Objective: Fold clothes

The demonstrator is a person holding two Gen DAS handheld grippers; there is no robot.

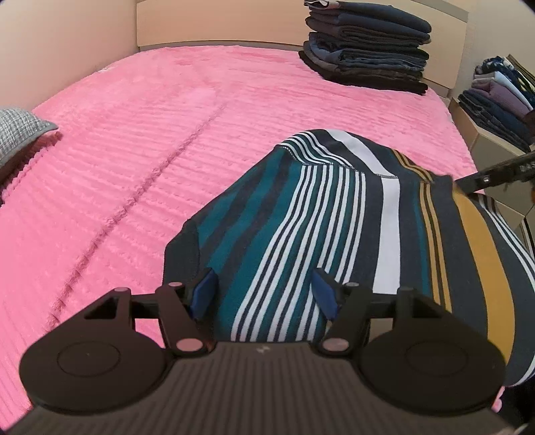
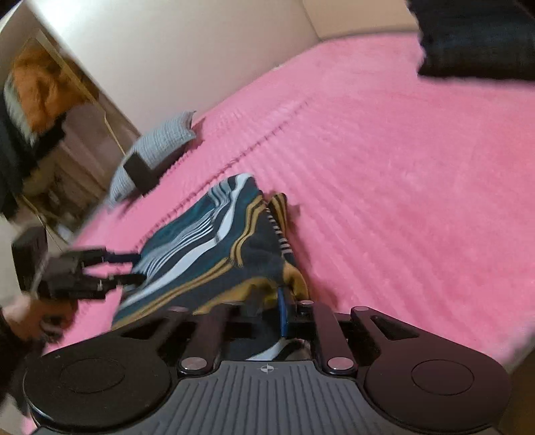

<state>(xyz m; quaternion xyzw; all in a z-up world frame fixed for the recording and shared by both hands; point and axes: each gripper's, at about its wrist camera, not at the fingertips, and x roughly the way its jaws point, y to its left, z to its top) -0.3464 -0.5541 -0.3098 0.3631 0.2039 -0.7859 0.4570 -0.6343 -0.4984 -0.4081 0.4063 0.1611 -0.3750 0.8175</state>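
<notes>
A striped garment point(image 1: 301, 217) in teal, navy, white and mustard lies bunched on the pink bedspread point(image 1: 133, 150). My left gripper point(image 1: 264, 294) is open, its blue pads point(image 1: 204, 294) standing wide apart over the garment's near edge. The right wrist view shows it point(image 2: 133, 267) at the left edge of the garment point(image 2: 207, 241), held by a hand point(image 2: 26, 318). My right gripper point(image 2: 267, 311) is shut on a gathered fold of the cloth; one blue pad point(image 2: 282, 311) shows and the other is hidden under fabric. Its black tip point(image 1: 468, 182) reaches the garment's right side.
A tall stack of folded dark clothes point(image 1: 367, 50) stands at the far corner of the bed by the headboard point(image 1: 217, 20). More folded clothes point(image 1: 501, 100) sit on a box beside the bed. A grey pillow point(image 2: 157, 140) lies at the left edge.
</notes>
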